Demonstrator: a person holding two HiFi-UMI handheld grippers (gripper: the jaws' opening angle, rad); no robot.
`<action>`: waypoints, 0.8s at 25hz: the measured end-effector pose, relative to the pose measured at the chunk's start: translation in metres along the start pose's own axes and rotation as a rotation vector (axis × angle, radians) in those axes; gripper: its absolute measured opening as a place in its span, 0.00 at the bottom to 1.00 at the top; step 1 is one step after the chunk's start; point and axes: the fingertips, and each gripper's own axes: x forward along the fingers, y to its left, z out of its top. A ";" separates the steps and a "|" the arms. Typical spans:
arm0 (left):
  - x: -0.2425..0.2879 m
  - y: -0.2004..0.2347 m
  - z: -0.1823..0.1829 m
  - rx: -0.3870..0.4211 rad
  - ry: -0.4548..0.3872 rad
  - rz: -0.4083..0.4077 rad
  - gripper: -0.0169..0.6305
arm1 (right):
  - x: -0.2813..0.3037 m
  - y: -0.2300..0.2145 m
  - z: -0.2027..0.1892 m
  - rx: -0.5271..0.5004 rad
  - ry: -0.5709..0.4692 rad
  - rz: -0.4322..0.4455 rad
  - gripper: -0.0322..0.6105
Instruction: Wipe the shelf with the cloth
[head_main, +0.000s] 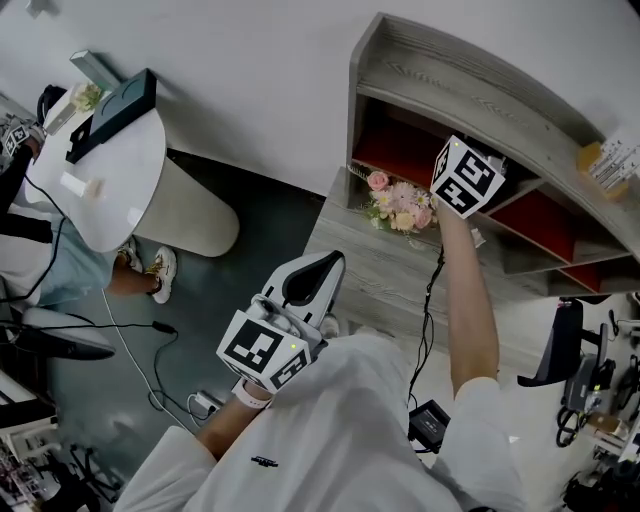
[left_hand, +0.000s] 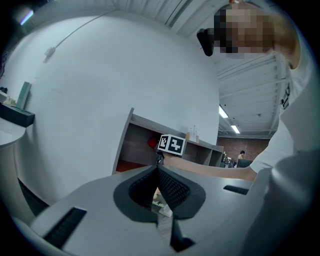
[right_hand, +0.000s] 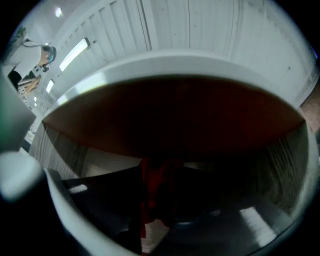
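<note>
Right tongs (right_hand: 159, 197) clench the red cloth (right_hand: 150, 207) inside the shelf (head_main: 470, 90); left tongs (left_hand: 158, 170) sit closed, empty. Wiping seems underway; next, sweep sideways.

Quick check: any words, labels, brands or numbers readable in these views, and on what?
No text can be read.
Containers on top of the shelf: labels too blurred.
Shirt: small dark print, too small.
Marker cubes: square patterns only, no letters.
</note>
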 end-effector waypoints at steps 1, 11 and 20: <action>0.001 -0.003 -0.001 0.000 0.002 -0.005 0.03 | -0.001 -0.008 -0.001 0.011 0.005 -0.019 0.25; 0.001 -0.016 -0.005 0.005 0.007 -0.022 0.03 | -0.013 -0.059 -0.014 0.128 0.046 -0.217 0.23; -0.012 -0.021 -0.006 -0.002 0.003 -0.040 0.03 | -0.038 -0.053 -0.027 0.174 0.113 -0.182 0.23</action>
